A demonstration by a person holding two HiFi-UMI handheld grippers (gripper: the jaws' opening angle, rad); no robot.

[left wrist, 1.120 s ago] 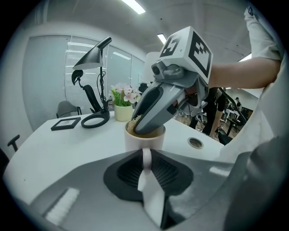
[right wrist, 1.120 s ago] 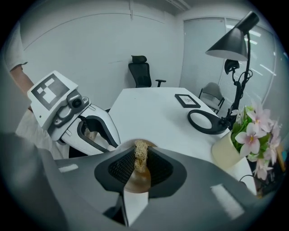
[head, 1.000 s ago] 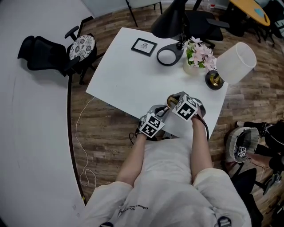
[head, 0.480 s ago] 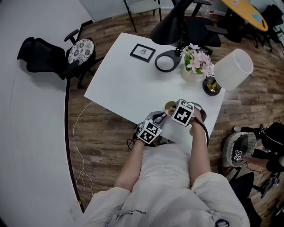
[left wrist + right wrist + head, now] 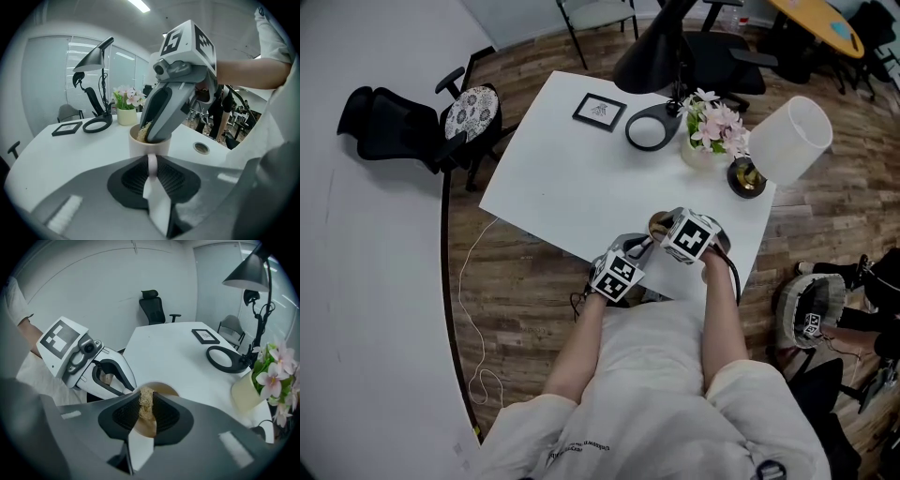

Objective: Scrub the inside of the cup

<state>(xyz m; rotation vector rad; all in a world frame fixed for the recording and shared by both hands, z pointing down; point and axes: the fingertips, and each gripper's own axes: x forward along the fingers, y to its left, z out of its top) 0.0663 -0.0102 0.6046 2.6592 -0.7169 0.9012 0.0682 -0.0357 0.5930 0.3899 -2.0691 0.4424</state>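
Left gripper (image 5: 152, 165) holding cup (image 5: 138, 148), right gripper (image 5: 146, 414) holding scrubber (image 5: 146, 400) inside it

The left gripper (image 5: 152, 178) pinched the handle (image 5: 152, 161); the right gripper (image 5: 145, 416), tilted down beside it, squeezed the scrubber (image 5: 146, 401).

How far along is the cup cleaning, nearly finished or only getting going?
Done: the left gripper is clamped on the cup by its handle, and the right gripper has a fibrous scrubber pinched. In hand: that scrubber is down inside the cup. Left: the scrubbing itself and lifting the scrubber out; how clean the inside is can't be judged.
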